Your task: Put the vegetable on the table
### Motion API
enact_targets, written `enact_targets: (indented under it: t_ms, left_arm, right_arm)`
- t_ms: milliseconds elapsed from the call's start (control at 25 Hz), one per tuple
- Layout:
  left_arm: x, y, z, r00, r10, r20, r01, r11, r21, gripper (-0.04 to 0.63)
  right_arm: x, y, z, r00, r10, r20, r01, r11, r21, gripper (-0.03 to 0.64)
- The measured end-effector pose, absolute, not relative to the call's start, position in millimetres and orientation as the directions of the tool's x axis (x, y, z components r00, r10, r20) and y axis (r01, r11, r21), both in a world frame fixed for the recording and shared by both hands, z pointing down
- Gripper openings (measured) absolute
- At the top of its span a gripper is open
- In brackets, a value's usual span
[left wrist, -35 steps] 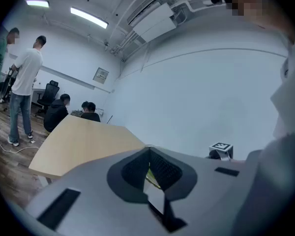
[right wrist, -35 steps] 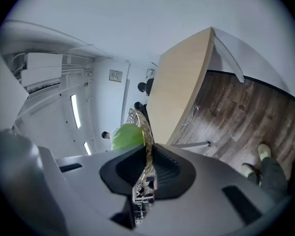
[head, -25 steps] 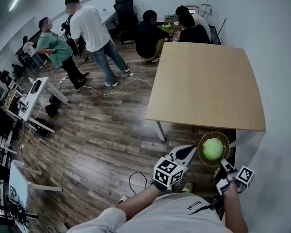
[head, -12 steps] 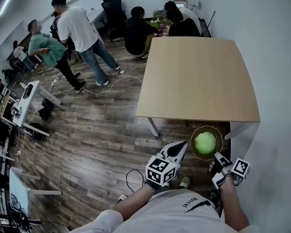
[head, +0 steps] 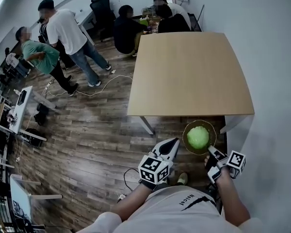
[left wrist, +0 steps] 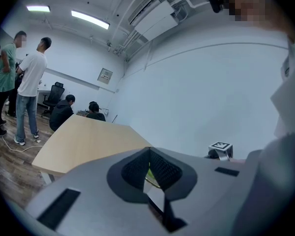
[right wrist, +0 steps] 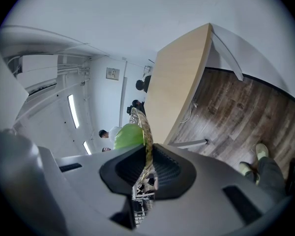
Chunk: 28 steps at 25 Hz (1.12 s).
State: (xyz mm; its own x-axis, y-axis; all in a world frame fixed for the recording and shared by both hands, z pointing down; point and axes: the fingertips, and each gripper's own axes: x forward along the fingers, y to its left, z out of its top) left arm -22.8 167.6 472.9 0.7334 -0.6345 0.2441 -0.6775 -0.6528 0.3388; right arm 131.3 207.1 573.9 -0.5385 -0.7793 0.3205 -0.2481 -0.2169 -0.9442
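Observation:
A round green vegetable (head: 198,137) lies in a glass bowl (head: 185,141) held in the air just before the near edge of the bare wooden table (head: 189,74). My right gripper (head: 211,151) is shut on the bowl's near rim. In the right gripper view the bowl's rim (right wrist: 146,132) stands edge-on between the pads of the right gripper (right wrist: 148,162), with the vegetable (right wrist: 128,135) to its left and the table (right wrist: 179,82) beyond. My left gripper (head: 173,143) hangs to the left of the bowl, shut and holding nothing; in its own view the left gripper (left wrist: 148,157) points towards the table (left wrist: 88,136).
A white wall (head: 276,57) runs close along the table's right side. Two people (head: 63,33) stand on the wooden floor at the far left, others sit at the table's far end (head: 155,18). A cable (head: 131,176) lies on the floor near my feet. Desks (head: 19,110) stand at the left.
The table, the bowl and both grippers have slid left and up in the head view. The right gripper keeps its hold on the bowl; the left stays shut beside it.

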Motion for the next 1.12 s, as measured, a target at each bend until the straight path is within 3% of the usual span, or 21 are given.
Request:
enact_targets:
  t_ms: [1120]
  left_arm:
    - [-16, 156, 478, 0.727, -0.648, 0.227, -0.683, -0.651, 0.330, 0.014]
  right_arm:
    - [133, 197, 586, -0.533, -0.781, 0.326, -0.240, -0.230, -0.943, 0.051]
